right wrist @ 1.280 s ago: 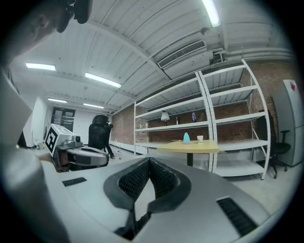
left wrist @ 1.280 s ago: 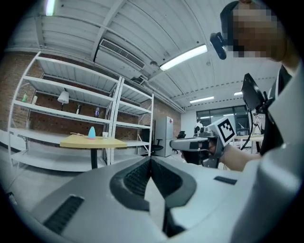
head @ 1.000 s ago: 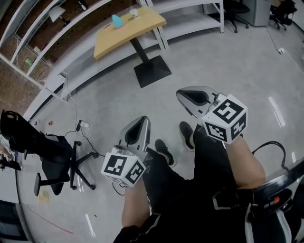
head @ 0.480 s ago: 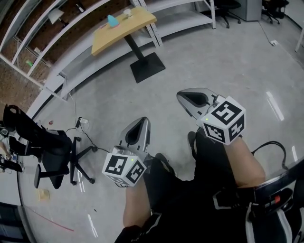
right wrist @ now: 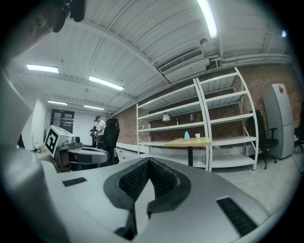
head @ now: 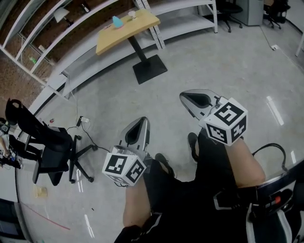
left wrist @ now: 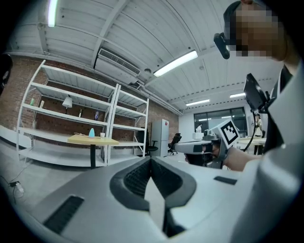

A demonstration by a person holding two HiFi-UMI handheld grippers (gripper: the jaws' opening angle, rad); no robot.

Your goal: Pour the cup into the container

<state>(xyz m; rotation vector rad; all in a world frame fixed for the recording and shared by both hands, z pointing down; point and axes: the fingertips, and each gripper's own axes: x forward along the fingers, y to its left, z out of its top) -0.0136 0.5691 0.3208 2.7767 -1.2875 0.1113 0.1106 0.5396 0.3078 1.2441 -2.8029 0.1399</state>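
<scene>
Far off on a wooden table (head: 142,22) stand a small white cup (head: 132,14) and a light blue container (head: 117,21). They show again in the left gripper view as the cup (left wrist: 102,135) and container (left wrist: 91,133), and in the right gripper view as the cup (right wrist: 197,135) and container (right wrist: 186,135). My left gripper (head: 141,119) and right gripper (head: 183,96) hang side by side over the floor, well short of the table. Both are shut with nothing between the jaws.
White metal shelving (head: 71,66) runs behind the table. The table's black base plate (head: 149,69) rests on the concrete floor. A black office chair (head: 47,147) and a cable (head: 83,124) lie to the left. A person (right wrist: 99,129) stands far off in the right gripper view.
The head view has shifted a little, and the person's shoes have moved under the grippers. Both grippers keep the same pose and stay shut.
</scene>
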